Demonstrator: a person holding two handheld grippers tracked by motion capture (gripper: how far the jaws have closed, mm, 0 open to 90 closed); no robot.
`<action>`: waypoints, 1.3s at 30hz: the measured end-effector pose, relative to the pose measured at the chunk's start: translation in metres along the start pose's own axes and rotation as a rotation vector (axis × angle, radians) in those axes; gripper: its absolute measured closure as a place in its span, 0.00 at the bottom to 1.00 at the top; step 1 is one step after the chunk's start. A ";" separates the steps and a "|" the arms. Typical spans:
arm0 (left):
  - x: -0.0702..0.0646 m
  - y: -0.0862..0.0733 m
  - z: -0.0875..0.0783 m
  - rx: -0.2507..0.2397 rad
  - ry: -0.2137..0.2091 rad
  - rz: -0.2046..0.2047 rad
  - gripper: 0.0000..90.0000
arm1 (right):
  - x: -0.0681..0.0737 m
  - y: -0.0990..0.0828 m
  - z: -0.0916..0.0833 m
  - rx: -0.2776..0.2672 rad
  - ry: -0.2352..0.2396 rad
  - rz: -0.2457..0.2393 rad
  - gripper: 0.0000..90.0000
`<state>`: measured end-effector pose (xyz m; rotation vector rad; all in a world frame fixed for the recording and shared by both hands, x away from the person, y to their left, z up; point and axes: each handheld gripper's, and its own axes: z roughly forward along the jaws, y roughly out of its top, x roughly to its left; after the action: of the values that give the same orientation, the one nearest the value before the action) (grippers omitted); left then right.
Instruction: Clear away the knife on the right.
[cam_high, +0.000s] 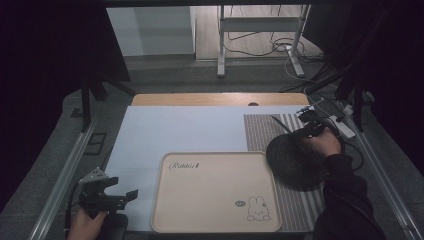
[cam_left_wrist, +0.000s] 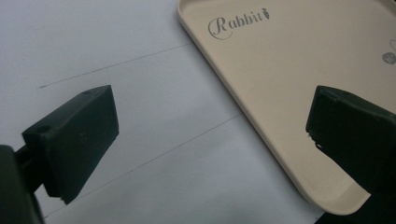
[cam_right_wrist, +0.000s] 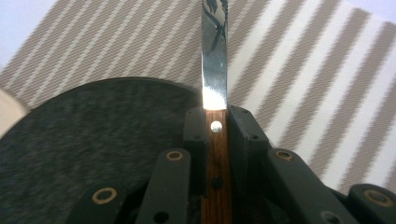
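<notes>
Two grippers in play, but just one has anything in it. Right gripper (cam_high: 311, 131) is clamped on a knife (cam_right_wrist: 215, 70) by its wooden handle (riveted, nice grain), with the blade sticking out past the jaws toward the far side. It sits at the right of the table, over the striped mat (cam_high: 260, 131) and just past the far right edge of a dark round plate (cam_high: 295, 161). In the right gripper view the blade hangs above the mat stripes with the plate to its left; I can't tell if the tip touches anything.

Left gripper (cam_high: 116, 192) is at the near left corner with its jaws spread wide and nothing between them, hovering over the white sheet (cam_high: 175, 130) just left of the tray (cam_high: 215, 227). That's the beige one with the rabbit and the "Rabbit" lettering, sitting bare in the near middle.

Progress-wise, my read is the pickup is done: the knife is firmly held and looks to be off the mat. What's left is carrying it somewhere and setting it down. The tray looks like the likely spot, though that's a guess. So maybe a third of the way in.
</notes>
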<state>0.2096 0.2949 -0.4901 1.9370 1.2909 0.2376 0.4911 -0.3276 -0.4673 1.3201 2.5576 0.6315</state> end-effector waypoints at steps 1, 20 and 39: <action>0.000 0.000 0.000 0.000 0.000 0.000 0.03 | 0.003 0.000 0.000 0.002 0.001 -0.005 0.86; 0.000 0.000 0.000 0.001 0.001 0.002 0.03 | 0.061 -0.017 -0.007 -0.008 0.048 -0.064 0.86; -0.001 0.000 0.000 0.001 0.003 0.005 0.03 | 0.111 -0.033 -0.013 -0.016 0.092 -0.130 0.86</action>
<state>0.2095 0.2939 -0.4897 1.9415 1.2881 0.2431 0.3977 -0.2584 -0.4684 1.1328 2.6787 0.7007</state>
